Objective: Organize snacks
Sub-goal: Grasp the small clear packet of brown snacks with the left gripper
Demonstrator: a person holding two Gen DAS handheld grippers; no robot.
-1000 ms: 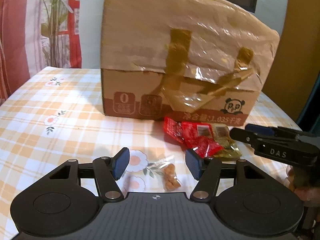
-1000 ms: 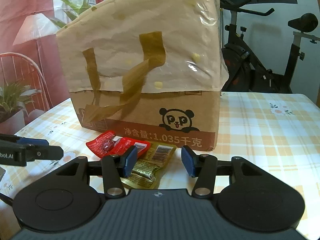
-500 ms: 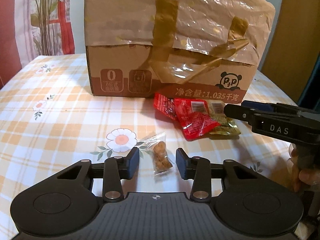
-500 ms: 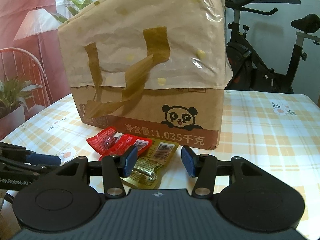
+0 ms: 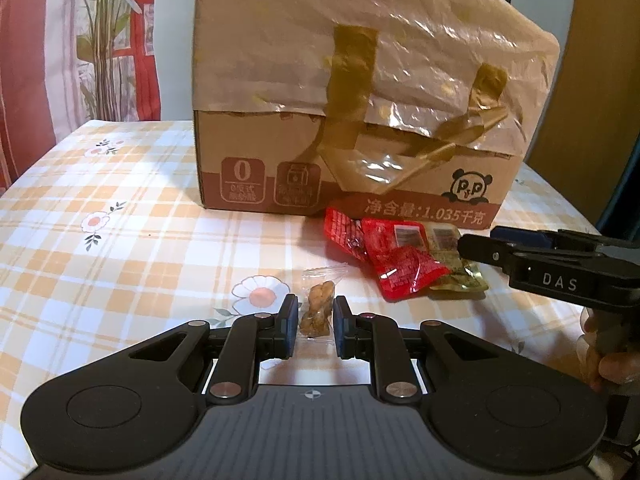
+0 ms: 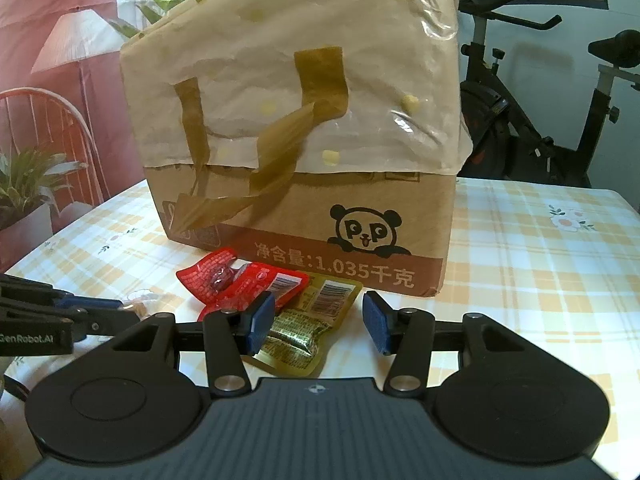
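A clear packet with a brown snack [image 5: 317,307] lies on the checked tablecloth, and my left gripper [image 5: 313,322] is shut on it, pads at both sides. Two red snack packets [image 5: 394,258] and a gold packet [image 5: 460,270] lie in front of a cardboard box [image 5: 352,128] with a panda logo. In the right wrist view my right gripper [image 6: 318,322] is open and empty, just above the gold packet [image 6: 308,328], with the red packets [image 6: 236,280] left of it. The box [image 6: 304,152] stands behind.
The right gripper's body [image 5: 560,276] reaches in from the right in the left wrist view. The left gripper [image 6: 48,320] shows at the left edge of the right wrist view. An exercise bike [image 6: 528,120] and plants stand beyond the table [image 6: 540,264].
My left gripper closed from wide open around the clear brown-snack packet. My right gripper moved slightly closer to the gold packet and stayed open.
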